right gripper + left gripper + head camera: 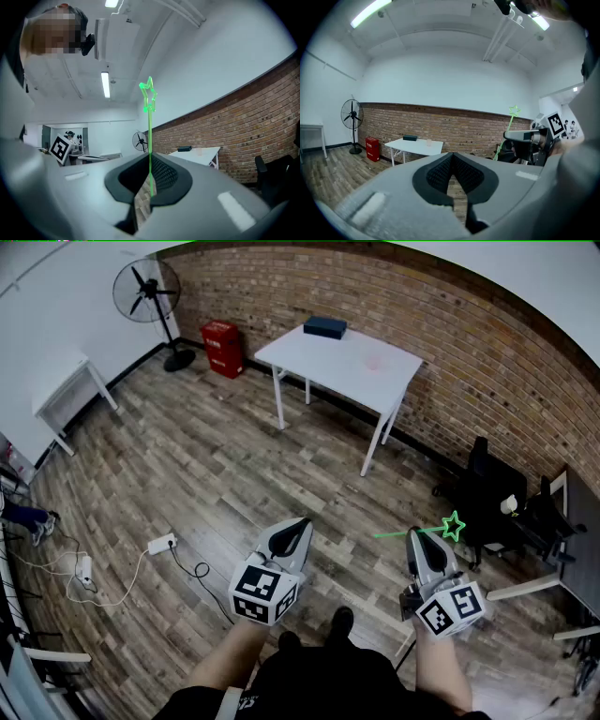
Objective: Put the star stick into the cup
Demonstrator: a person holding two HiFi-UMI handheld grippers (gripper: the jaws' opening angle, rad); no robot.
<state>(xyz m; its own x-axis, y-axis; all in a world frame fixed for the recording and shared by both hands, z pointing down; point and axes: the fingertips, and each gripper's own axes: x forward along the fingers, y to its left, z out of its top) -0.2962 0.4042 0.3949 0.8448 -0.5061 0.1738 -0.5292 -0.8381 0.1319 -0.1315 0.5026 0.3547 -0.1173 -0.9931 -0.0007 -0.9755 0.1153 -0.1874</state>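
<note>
Jaws of the right claw (149, 161) are pinched nearly together on the star stick (150, 131). The thin green shaft runs up between the ribbed pads, with the star at the upper centre of the right gripper view. In the head view the stick lies crosswise at lower right, its star toward the right edge and its plain end toward the middle.

Left claw (452, 157): jaws together at the tips with nothing between them, held at the lower centre of the head view, beside the right one but apart from it.

Cup (375, 362): small, pale and see-through, standing on the white table (309, 352) at upper centre of the head view, well apart from both claws. A dark flat box (324, 327) sits at the table's far edge. Bare plank floor (234, 456) lies between the person and the table.

Step, as I judge it: the stick is gripped and is being carried, and the insertion has not begun. The next move calls for closing the gap to the table. The shaft then needs turning so its plain end points down over the cup mouth. After that comes lowering it in and opening the jaws. The cup looks light, so a knock could tip it.

Writing: none readable. The marker cubes (263, 594) carry only black-and-white square patterns. The red crate (222, 348) by the wall and the shirt print at the bottom edge are too small to read.
</note>
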